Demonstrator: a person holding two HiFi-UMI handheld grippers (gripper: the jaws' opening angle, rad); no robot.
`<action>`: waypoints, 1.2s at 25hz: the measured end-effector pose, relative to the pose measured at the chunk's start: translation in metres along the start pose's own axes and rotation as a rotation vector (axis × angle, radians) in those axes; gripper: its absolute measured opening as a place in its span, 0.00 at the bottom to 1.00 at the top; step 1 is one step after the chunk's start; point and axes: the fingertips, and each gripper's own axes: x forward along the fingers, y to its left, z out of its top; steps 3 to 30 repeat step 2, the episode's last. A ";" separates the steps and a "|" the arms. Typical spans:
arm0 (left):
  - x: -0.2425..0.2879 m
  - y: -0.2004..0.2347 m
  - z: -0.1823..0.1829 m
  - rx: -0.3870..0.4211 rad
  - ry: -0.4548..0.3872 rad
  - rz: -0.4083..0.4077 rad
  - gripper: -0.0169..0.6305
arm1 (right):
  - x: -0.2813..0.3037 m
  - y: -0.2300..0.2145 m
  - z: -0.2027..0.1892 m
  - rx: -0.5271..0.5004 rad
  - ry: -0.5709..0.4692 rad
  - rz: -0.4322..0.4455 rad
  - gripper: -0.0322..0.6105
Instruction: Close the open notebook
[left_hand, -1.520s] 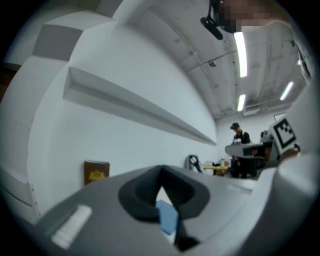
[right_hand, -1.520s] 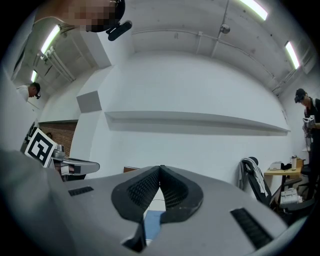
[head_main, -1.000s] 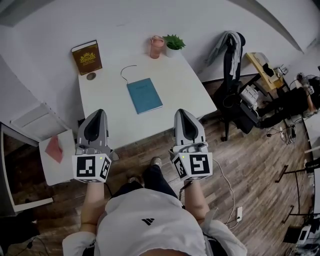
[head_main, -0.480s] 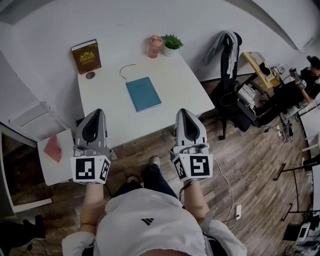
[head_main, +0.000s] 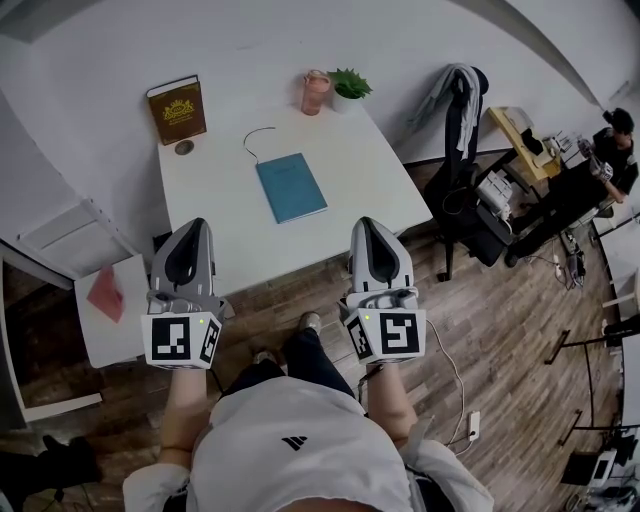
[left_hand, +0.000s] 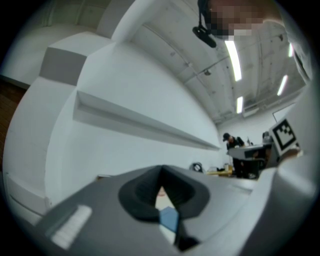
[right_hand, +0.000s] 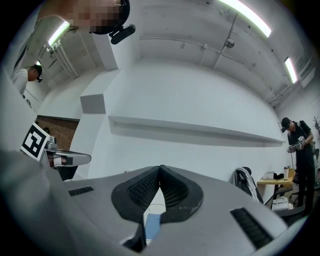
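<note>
Locating the notebook (head_main: 291, 187) flat on the worktop (head_main: 370, 170), seemingly closed already, long axis running away from the person. Lying ahead, between left hand-held gripper (head_main: 190, 232) and right hand-held gripper (head_main: 368, 230), marginally nearer the right. Holding both jaw pairs shut, empty.

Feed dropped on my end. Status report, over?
Left gripper and right gripper shut, empty, at white table's near edge. Blue rectangular notebook flat mid-table, cover closed. Nothing between grippers and it.
</note>
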 end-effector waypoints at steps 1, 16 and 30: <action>0.001 0.001 -0.001 0.000 0.001 -0.001 0.04 | 0.001 0.000 0.000 0.000 0.000 0.000 0.04; 0.001 0.001 -0.001 0.000 0.002 -0.002 0.04 | 0.002 0.001 -0.001 0.001 0.001 0.001 0.04; 0.001 0.001 -0.001 0.000 0.002 -0.002 0.04 | 0.002 0.001 -0.001 0.001 0.001 0.001 0.04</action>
